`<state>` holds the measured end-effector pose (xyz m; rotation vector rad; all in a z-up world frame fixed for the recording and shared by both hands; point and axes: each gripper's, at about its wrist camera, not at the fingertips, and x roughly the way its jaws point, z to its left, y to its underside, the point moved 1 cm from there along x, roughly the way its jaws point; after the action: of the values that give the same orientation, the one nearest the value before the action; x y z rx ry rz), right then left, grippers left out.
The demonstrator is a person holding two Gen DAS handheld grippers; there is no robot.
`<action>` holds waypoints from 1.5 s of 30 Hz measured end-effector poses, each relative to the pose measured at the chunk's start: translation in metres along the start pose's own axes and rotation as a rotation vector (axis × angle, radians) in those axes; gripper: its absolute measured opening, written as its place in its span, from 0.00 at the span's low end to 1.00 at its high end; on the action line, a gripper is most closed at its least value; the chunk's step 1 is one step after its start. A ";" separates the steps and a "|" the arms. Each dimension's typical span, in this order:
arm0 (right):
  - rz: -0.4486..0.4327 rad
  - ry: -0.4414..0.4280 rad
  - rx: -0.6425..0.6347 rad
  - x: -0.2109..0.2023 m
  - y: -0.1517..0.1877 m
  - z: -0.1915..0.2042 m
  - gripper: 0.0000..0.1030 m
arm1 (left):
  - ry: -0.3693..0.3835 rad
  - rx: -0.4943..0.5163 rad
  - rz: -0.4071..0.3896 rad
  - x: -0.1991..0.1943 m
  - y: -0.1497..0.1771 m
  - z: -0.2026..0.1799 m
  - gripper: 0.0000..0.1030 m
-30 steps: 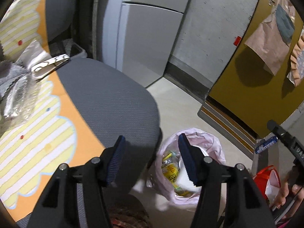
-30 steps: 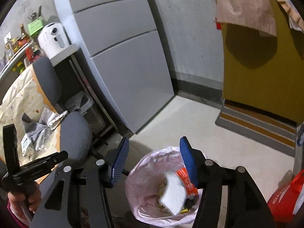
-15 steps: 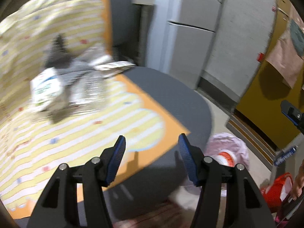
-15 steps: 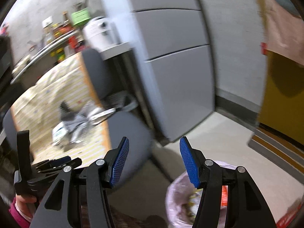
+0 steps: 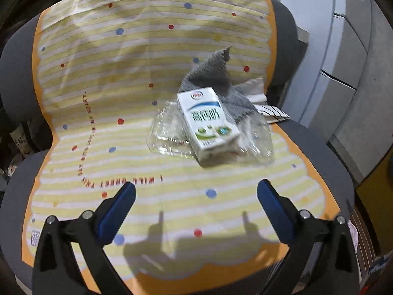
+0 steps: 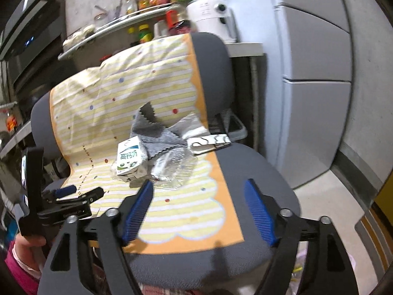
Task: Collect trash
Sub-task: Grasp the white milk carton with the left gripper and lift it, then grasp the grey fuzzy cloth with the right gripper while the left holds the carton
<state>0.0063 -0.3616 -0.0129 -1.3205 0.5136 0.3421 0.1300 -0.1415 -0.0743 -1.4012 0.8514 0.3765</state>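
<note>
A white milk carton (image 5: 208, 125) lies on a striped yellow cloth (image 5: 110, 98) over a grey office chair, on top of a crumpled clear plastic tray (image 5: 172, 135). A grey rag (image 5: 216, 78) and a patterned wrapper (image 5: 272, 113) lie behind it. My left gripper (image 5: 196, 196) is open and empty, just short of the carton. In the right wrist view the carton (image 6: 130, 159), plastic (image 6: 174, 167) and rag (image 6: 154, 132) show ahead of my open, empty right gripper (image 6: 199, 196). The left gripper (image 6: 73, 194) shows there at the left.
The chair seat (image 6: 258, 172) stands beside a grey fridge (image 6: 314, 73). A shelf of bottles (image 6: 147, 12) and a white appliance (image 6: 211, 14) stand behind the chair. The pink trash bag's edge (image 6: 299, 263) shows low at the right.
Both grippers have swung away from the pink trash bag on the floor to face the chair. The left gripper's jaws have opened wider. The carton pile is now close ahead.
</note>
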 end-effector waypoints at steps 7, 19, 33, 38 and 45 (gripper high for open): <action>0.018 0.005 0.011 0.025 -0.002 0.000 0.82 | -0.021 0.025 0.021 0.047 -0.033 -0.026 0.94; 0.092 0.031 0.108 0.046 0.014 -0.043 0.82 | -0.092 0.013 0.104 0.114 -0.053 -0.047 0.82; 0.084 -0.046 0.029 0.050 -0.002 0.005 0.82 | -0.045 -0.031 -0.002 0.018 -0.015 0.026 0.72; 0.039 -0.103 -0.045 0.058 -0.031 0.044 0.82 | -0.093 -0.038 -0.053 -0.017 -0.013 0.057 0.72; 0.030 -0.171 -0.107 0.115 -0.083 0.080 0.82 | -0.108 -0.094 -0.072 -0.028 -0.020 0.085 0.72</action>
<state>0.1589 -0.3076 0.0067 -1.3739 0.3759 0.5087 0.1508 -0.0570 -0.0453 -1.4807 0.7004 0.4373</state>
